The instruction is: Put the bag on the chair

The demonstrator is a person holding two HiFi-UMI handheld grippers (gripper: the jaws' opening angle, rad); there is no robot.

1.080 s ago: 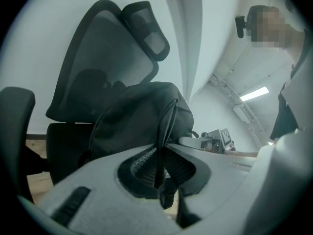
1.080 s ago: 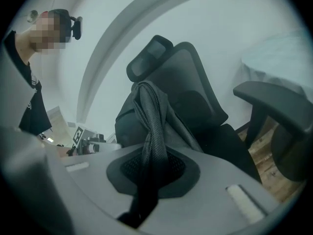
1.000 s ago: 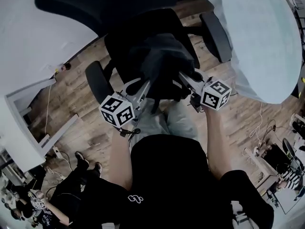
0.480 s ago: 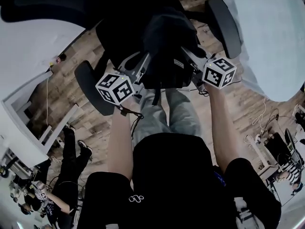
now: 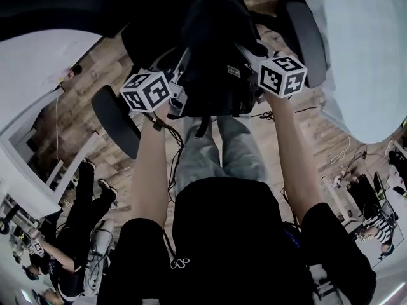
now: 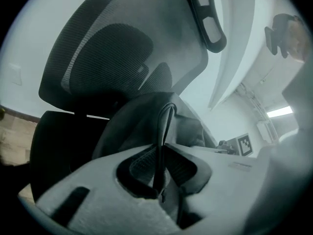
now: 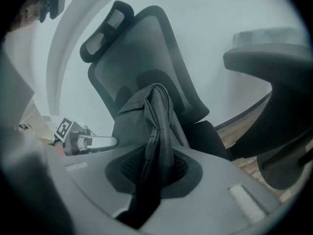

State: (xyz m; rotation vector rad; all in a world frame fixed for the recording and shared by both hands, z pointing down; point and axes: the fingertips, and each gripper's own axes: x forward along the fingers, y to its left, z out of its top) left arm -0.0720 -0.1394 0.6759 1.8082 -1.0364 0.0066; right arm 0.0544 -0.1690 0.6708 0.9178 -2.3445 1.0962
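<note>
A black bag (image 5: pixel 216 49) hangs over the seat of a black mesh office chair (image 5: pixel 114 119), held from both sides. My left gripper (image 5: pixel 184 62) pinches a thin strap of the bag (image 6: pixel 164 131) between its pads, and its jaws are opening. My right gripper (image 5: pixel 245 46) has a thick fold of the bag (image 7: pixel 159 116) between its pads, and its jaws are opening too. The chair's backrest (image 6: pixel 112 48) rises right behind the bag. In the right gripper view the backrest (image 7: pixel 142 48) and an armrest (image 7: pixel 274 62) show. Where the bag's underside meets the seat is hidden.
A white round table (image 5: pixel 375 49) stands to the right of the chair and a white desk (image 5: pixel 32 62) to the left. The chair's right armrest (image 5: pixel 305 33) is close to my right gripper. A seated person (image 5: pixel 82 202) and cables are on the wooden floor at lower left.
Both grippers have carried the bag forward, further over the chair seat. The chair now fills the top of the head view.
</note>
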